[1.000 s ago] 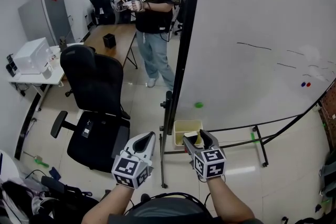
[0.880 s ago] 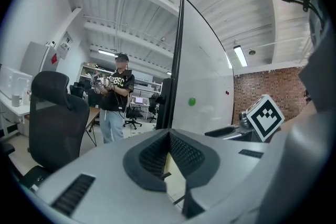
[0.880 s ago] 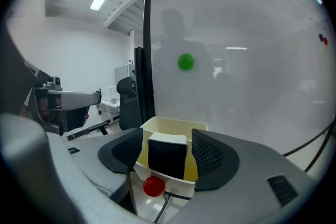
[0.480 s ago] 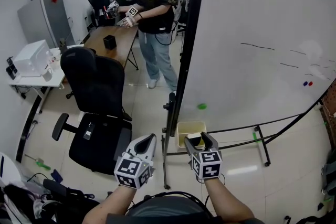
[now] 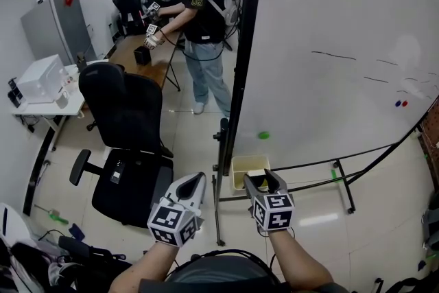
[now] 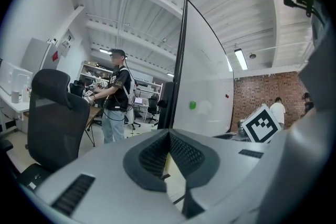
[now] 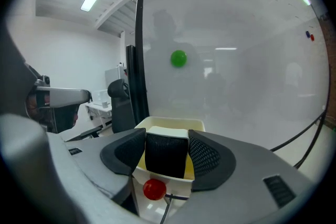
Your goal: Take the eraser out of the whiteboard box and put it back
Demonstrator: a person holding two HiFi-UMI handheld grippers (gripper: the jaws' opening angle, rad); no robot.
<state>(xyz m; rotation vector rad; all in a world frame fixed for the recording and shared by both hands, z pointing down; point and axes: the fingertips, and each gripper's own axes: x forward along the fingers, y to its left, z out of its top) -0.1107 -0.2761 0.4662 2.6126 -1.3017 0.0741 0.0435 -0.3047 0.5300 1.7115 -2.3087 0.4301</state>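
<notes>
A cream whiteboard box hangs at the foot of the whiteboard, beside its black post. The eraser, black felt with a pale back, stands in the box. My right gripper reaches into the box from the near side. Its jaws have just been closing, and in the right gripper view the two pads press the eraser's sides at my right gripper. My left gripper hovers left of the post with its tips together and nothing held, as my left gripper also shows.
A black office chair stands left of the post. A person works at a wooden desk farther back. A green magnet sticks to the board, and a red magnet sits under the box.
The right jaws have drawn in onto the eraser. Both grippers stay nearly in place. The person at the back has turned toward the desk.
</notes>
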